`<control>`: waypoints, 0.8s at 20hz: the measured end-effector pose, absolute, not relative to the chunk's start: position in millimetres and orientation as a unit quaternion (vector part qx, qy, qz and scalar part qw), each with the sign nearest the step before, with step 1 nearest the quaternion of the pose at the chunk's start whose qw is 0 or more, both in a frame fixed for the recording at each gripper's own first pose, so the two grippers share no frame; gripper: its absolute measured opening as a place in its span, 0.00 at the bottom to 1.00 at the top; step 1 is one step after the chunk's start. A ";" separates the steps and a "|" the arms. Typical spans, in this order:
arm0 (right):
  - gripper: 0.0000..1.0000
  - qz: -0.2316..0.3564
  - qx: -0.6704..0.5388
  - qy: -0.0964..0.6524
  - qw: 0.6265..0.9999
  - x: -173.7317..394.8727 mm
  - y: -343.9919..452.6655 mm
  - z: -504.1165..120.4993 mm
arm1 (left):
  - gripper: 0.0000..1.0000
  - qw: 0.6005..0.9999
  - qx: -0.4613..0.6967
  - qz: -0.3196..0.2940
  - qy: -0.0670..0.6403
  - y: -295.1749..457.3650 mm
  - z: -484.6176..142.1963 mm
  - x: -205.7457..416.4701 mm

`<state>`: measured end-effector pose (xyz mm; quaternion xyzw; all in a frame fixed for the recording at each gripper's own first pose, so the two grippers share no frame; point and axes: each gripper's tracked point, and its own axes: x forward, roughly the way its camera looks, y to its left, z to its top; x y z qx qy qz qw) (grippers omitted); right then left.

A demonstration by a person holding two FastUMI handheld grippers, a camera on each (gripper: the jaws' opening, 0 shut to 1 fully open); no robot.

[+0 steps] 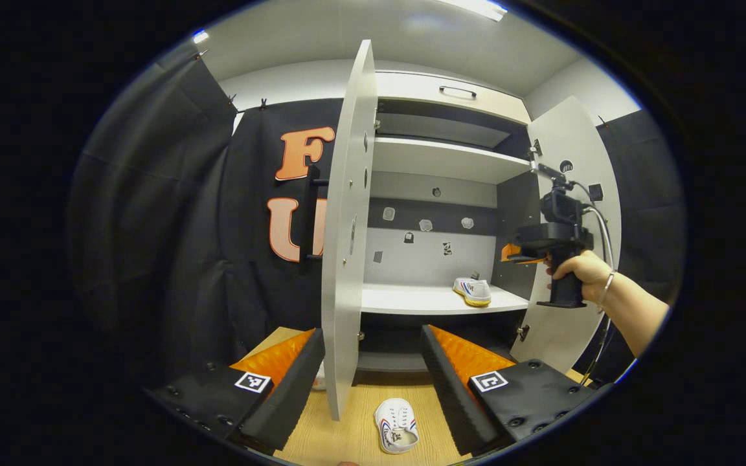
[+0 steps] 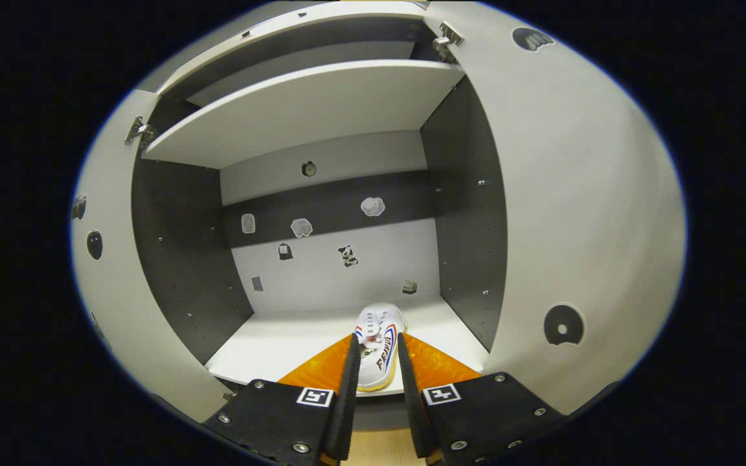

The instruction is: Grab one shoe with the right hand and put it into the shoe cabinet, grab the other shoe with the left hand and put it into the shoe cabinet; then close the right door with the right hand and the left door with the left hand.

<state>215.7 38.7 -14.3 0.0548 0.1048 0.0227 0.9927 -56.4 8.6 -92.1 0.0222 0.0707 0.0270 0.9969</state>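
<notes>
In the right gripper view, the right gripper (image 2: 376,388) points into the open shoe cabinet (image 2: 476,213). A white shoe (image 2: 378,346) lies on the white shelf (image 2: 282,343), and its heel end sits between the 2 jaws. The jaws stand narrow, close to the sides of the shoe, but I cannot tell if both press on it. Small stickers (image 2: 302,228) are on the back wall, above and beyond the jaws.

In the left gripper view, the left gripper (image 1: 373,382) has its jaws wide apart and holds nothing. A second white shoe (image 1: 396,424) lies on the wooden floor (image 1: 347,433) between the 2 jaws, low and near to them, with no touch on either one. The left door (image 1: 346,246) stands open with its edge toward the camera, just beside the left jaw. Beyond the jaws, the first shoe (image 1: 473,291) rests on the shelf (image 1: 425,299) at its right end. The right gripper (image 1: 544,249) is to the right of it, held by a hand (image 1: 581,270), in front of the open right door (image 1: 570,213).
</notes>
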 end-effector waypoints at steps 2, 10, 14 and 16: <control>0.47 0.020 0.031 0.081 0.996 189.4 28.3 -2.9 | 0.96 0.997 0.021 0.021 0.078 3.6 -100.3 -53.1; 0.78 0.019 0.019 0.044 0.999 99.3 5.6 4.2 | 0.94 0.992 0.030 0.013 0.124 -2.8 -169.5 -19.0; 0.88 0.022 0.026 0.050 0.998 72.2 1.3 -4.1 | 0.99 0.985 0.003 0.006 0.174 -4.8 -226.0 -6.6; 0.92 0.019 0.033 0.058 0.998 65.9 -2.6 -10.4 | 0.97 0.979 0.012 0.003 0.205 -3.4 -262.1 -2.5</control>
